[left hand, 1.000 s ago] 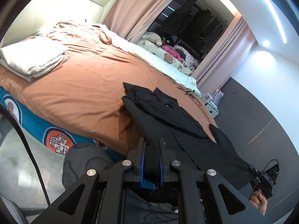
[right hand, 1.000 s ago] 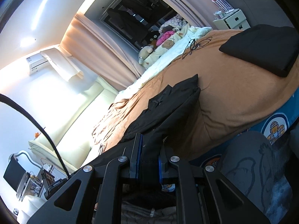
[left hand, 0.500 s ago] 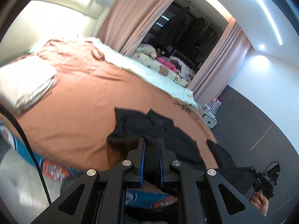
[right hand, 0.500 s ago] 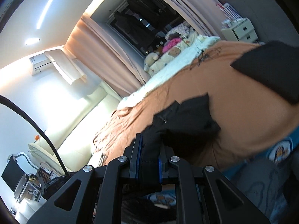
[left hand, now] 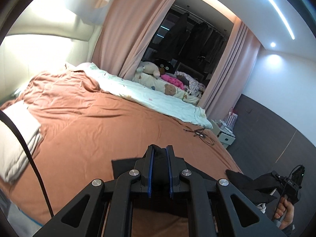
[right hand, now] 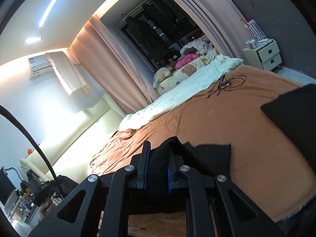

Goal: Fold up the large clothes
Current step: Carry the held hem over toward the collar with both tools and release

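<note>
Both wrist views look along their fingers across the bed [left hand: 122, 122].

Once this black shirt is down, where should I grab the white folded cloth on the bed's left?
Take the white folded cloth at its near edge, coming in low from the bed's front side. The layers show stacked along that edge, so one pinch should catch them all. Both grippers, left and right, are shut on the black shirt now.

My bed [left hand: 102, 130] wears a rust-orange sheet, with a pale quilt [left hand: 150, 96] along its far side. Pink curtains [left hand: 128, 29] frame a dark window [left hand: 189, 41]. A cream nightstand [right hand: 263, 54] stands against the grey wall [right hand: 276, 13], under a ceiling light strip [left hand: 273, 7].
</note>
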